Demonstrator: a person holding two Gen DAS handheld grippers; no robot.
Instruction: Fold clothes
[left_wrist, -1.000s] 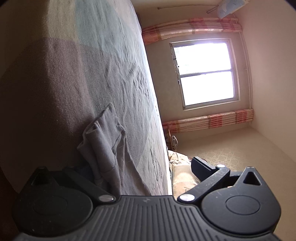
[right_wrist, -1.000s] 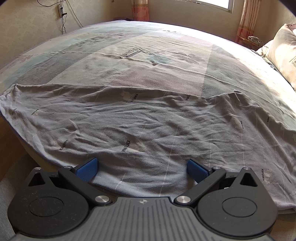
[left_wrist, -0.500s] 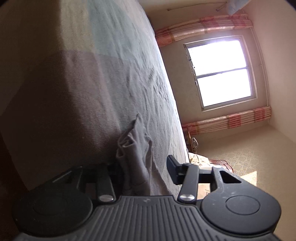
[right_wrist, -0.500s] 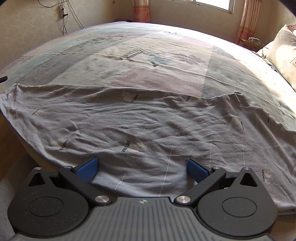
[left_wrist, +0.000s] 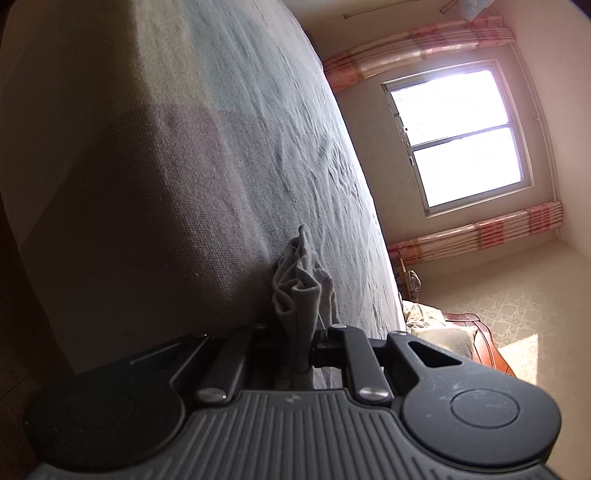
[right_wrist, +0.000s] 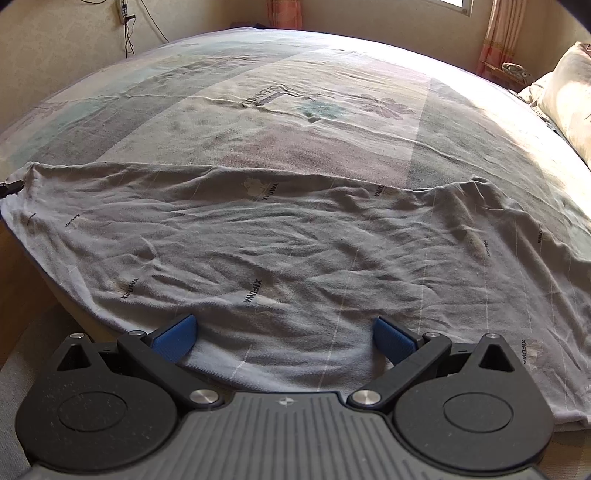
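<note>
Grey garment (right_wrist: 295, 240) lies flat on the bed (right_wrist: 295, 92), long axis left-right across the right gripper (right_wrist: 284, 338); that gripper's jaws spread, near hem between them; left gripper (left_wrist: 301, 354) clamped on a bunched corner, probably the far-left end; no containers visible.

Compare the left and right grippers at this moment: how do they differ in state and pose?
The left gripper is shut on a bunched corner of the grey garment; the right gripper is open, its blue pads wide apart, holding nothing. The left one is rolled sideways by the bed edge; the right one sits level over the garment's near hem. Both face the bed.
</note>
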